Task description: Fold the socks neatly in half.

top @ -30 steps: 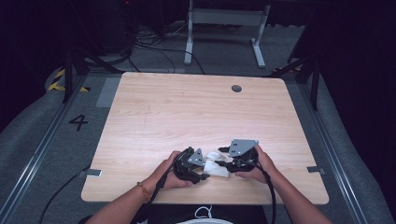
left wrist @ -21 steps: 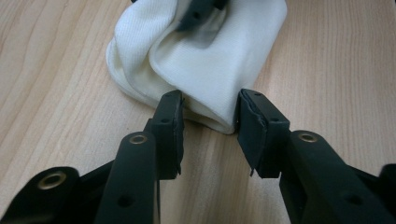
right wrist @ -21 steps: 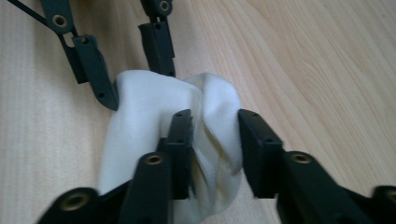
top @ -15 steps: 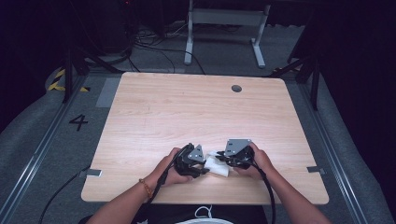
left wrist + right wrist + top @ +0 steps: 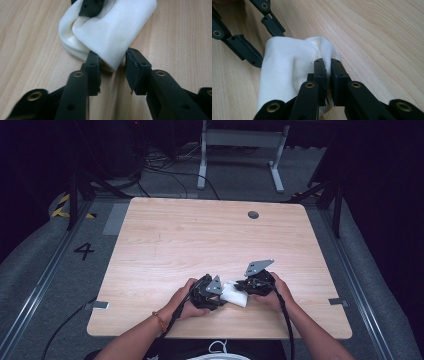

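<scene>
While the white cloth (image 5: 235, 295) lies bunched near the wooden table's (image 5: 200, 240) front edge, the right gripper (image 5: 326, 65) pinches one fold tight; the left gripper (image 5: 112, 63), jaws apart and just closing, straddles the opposite corner.

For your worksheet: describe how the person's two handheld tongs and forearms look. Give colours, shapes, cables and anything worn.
Both tongs are black, with two straight jaws built from bolted bars with brass-coloured rivets. The left tongs and right tongs each carry a grey three-cornered plate on top, and a black cable trails from each toward the person. The forearms are bare, without sleeves; the left wrist wears a thin orange-brown bracelet.
</scene>
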A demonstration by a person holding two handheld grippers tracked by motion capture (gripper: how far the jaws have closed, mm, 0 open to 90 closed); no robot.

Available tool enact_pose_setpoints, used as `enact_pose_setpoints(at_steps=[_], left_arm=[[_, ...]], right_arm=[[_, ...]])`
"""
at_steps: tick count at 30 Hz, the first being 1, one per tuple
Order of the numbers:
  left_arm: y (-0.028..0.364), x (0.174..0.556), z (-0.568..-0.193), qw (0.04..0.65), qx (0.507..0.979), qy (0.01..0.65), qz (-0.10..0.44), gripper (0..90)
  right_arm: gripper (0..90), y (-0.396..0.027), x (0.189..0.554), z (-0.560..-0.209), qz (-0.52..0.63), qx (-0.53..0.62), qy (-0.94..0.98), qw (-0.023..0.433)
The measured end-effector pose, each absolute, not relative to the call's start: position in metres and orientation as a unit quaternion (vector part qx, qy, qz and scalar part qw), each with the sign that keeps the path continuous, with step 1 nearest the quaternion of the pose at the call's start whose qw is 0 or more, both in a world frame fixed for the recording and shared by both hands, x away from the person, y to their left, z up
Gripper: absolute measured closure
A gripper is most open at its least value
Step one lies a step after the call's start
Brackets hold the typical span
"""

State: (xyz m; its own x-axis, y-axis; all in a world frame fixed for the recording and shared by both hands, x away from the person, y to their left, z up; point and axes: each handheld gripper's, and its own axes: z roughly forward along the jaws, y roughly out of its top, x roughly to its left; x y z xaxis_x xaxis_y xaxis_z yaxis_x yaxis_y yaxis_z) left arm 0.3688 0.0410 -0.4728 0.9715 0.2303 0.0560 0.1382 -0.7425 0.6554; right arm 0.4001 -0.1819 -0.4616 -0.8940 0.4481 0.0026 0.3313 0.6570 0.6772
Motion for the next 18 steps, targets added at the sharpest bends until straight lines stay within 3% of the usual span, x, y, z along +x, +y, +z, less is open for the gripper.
enact_pose_setpoints(at_steps=[4, 11, 18], left_arm=[[0.041, 0.369, -0.472, 0.348, 0.93, 0.093, 0.071, 83.2], [0.039, 0.37, -0.472, 0.343, 0.934, 0.081, 0.067, 84.9], [0.041, 0.373, -0.473, 0.347, 0.933, 0.076, 0.055, 84.9]], right_arm=[[78.6, -0.183, 0.398, -0.459, 0.357, 0.208, 0.905, 0.098], [59.6, -0.188, 0.394, -0.445, 0.366, 0.198, 0.898, 0.14], [66.3, -0.18, 0.383, -0.441, 0.376, 0.123, 0.906, 0.148]])
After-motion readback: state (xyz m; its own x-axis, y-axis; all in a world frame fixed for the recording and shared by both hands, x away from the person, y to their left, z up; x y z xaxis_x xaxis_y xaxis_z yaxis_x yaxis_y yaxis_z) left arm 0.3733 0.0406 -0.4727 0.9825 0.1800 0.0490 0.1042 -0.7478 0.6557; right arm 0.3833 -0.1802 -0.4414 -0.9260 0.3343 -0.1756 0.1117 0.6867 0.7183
